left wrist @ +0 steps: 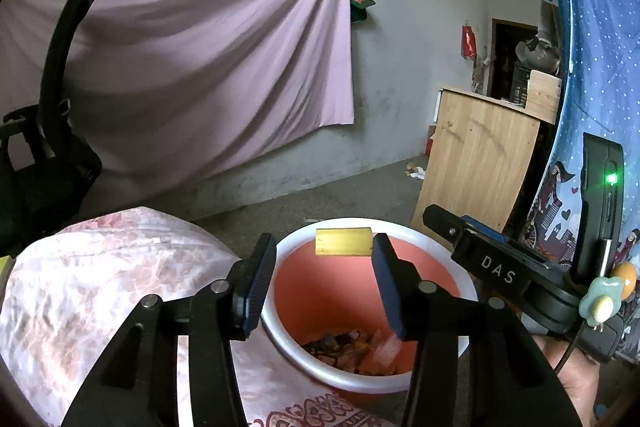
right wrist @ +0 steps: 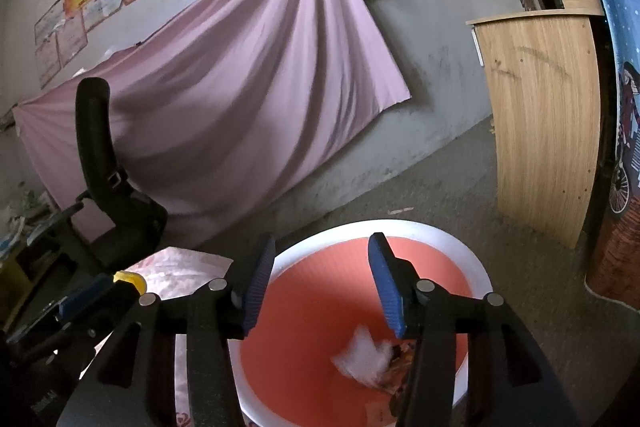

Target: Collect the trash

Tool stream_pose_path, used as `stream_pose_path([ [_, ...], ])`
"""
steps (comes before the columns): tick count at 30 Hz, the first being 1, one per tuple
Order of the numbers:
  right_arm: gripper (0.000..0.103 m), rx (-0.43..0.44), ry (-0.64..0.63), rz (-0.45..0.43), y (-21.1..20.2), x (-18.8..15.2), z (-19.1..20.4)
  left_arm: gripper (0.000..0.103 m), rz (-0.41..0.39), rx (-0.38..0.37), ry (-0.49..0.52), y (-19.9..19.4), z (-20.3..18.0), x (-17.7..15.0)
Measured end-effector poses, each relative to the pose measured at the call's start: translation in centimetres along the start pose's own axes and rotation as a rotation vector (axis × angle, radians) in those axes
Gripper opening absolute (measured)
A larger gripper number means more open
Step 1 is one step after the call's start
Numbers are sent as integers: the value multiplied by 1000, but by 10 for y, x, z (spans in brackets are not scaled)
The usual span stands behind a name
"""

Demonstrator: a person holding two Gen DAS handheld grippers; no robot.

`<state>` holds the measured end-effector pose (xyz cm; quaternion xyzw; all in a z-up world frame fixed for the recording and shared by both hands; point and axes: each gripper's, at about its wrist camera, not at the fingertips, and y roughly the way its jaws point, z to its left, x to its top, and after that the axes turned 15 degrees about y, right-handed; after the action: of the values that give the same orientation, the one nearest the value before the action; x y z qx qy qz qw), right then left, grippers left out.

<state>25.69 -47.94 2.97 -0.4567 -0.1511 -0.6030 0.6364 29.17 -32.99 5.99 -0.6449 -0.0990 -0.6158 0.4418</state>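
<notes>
Trash run is sitting right at the drop step, from what I can see standing here. Both grippers are hanging over the bin (left wrist: 370, 307), the white-rimmed bucket with the salmon-pink inside, parked on the floor just right of the flowery pink bed cover (left wrist: 100, 287).

The left gripper (left wrist: 324, 275) is spread wide, fingers released and not clamping anything. A small yellow block (left wrist: 344, 241) is showing up near the tip of its right-side finger, above the far rim of the bin. It's touching that finger at most on one end, so I'm guessing it's being let go or already dropping, but I can't say for sure.

The right gripper (right wrist: 320, 279) is also gaping open over the bin with nothing between its fingers. Below it a blurry white scrap (right wrist: 366, 355), maybe tissue or plastic, is lying low in the bin next to a pile of brownish-orange rubbish (left wrist: 344, 347) that's already collected at the bottom.

So the bin is getting filled and both hands look free. Next move, I reckon, is pulling back from the bin and hunting for more litter. There's some pale debris (left wrist: 416, 171) on the floor far off by the wooden cabinet (left wrist: 480, 163), which would need a reach and a careful pinch, since it looks thin and flat.
</notes>
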Motion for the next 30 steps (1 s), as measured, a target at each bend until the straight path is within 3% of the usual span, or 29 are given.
stream_pose_path([
  [9, 48, -1, -3, -1, 0, 0, 0, 44, -2, 17, -25, -5, 11, -2],
  [13, 49, -1, -12, -1, 1, 0, 0, 52, -7, 36, -39, -9, 16, -3],
  [18, 50, -1, -30, -8, 1, -1, 4, 53, -11, 62, -67, -18, 28, -6],
  [22, 66, 13, -44, -25, -3, -3, 8, 54, -11, 89, -98, -27, 40, -9],
  [30, 71, 37, -86, -57, -8, -8, 22, 59, -24, 148, -132, -54, 56, -13],
])
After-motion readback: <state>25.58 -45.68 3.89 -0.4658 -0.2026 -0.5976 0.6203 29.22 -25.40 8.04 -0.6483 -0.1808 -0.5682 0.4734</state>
